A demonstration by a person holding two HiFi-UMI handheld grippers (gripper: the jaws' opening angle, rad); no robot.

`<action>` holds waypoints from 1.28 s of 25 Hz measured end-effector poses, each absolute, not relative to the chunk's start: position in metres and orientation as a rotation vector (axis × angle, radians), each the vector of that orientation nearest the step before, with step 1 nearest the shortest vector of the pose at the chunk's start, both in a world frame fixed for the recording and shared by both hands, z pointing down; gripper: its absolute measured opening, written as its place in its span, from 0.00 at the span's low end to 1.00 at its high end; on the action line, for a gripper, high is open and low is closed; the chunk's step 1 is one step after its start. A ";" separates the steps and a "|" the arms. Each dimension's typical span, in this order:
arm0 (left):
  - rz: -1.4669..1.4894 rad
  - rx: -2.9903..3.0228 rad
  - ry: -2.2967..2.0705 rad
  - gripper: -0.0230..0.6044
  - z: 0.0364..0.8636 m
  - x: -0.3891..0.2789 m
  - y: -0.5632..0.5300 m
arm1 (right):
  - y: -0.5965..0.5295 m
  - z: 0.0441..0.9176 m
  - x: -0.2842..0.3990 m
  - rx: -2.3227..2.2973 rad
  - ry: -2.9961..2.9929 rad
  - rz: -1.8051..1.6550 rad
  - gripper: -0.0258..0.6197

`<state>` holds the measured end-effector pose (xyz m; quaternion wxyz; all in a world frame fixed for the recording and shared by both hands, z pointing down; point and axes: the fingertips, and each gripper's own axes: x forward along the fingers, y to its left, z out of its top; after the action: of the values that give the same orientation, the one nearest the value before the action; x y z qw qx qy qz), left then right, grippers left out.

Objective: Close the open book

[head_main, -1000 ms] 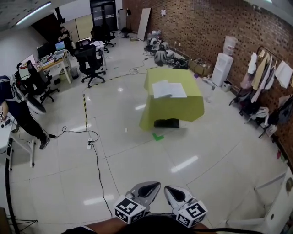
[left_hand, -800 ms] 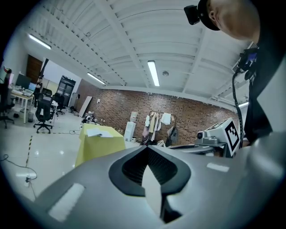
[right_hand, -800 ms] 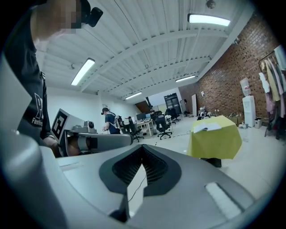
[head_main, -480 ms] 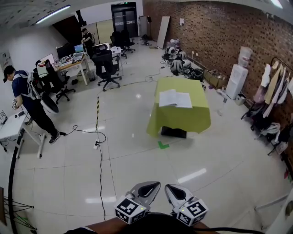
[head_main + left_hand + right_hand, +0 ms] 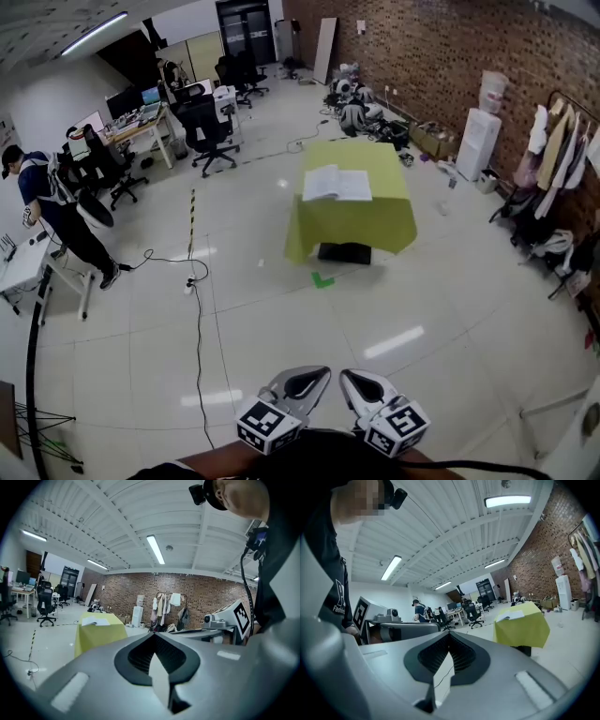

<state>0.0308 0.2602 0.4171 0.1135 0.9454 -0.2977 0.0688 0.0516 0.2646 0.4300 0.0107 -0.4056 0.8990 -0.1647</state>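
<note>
**A:** Where was the open book?

**B:** The open book (image 5: 337,183) lay flat, pages up, on a table (image 5: 352,225) draped in yellow-green cloth. The table stood on a pale tiled floor, well apart from both grippers.

**A:** And the grippers?

**B:** The left gripper (image 5: 317,374) and the right gripper (image 5: 347,377) were side by side at the bottom of the head view, pointing towards the table. Each gripper's own view showed its jaws drawn together at the tips, with nothing between them.

**A:** Anything else?

**B:** A dark flat object (image 5: 344,252) lay under the table, with a green floor mark (image 5: 322,279) near it. A person (image 5: 47,202) stood by desks at far left.
</note>
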 end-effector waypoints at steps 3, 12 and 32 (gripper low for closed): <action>0.219 2.785 -0.856 0.05 0.420 0.051 0.267 | 0.269 0.435 0.070 -1.259 2.794 -0.540 0.05; 0.278 2.810 -0.840 0.05 0.418 0.093 0.266 | 0.271 0.427 0.121 -1.306 2.719 -0.515 0.05; 0.288 2.782 -0.774 0.05 0.433 0.110 0.262 | 0.270 0.446 0.141 -1.376 2.673 -0.601 0.05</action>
<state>0.1099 0.2621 0.4328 0.1195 0.9518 -0.2647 0.0986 0.1409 0.2699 0.4456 0.0379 -0.4486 0.8712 -0.1958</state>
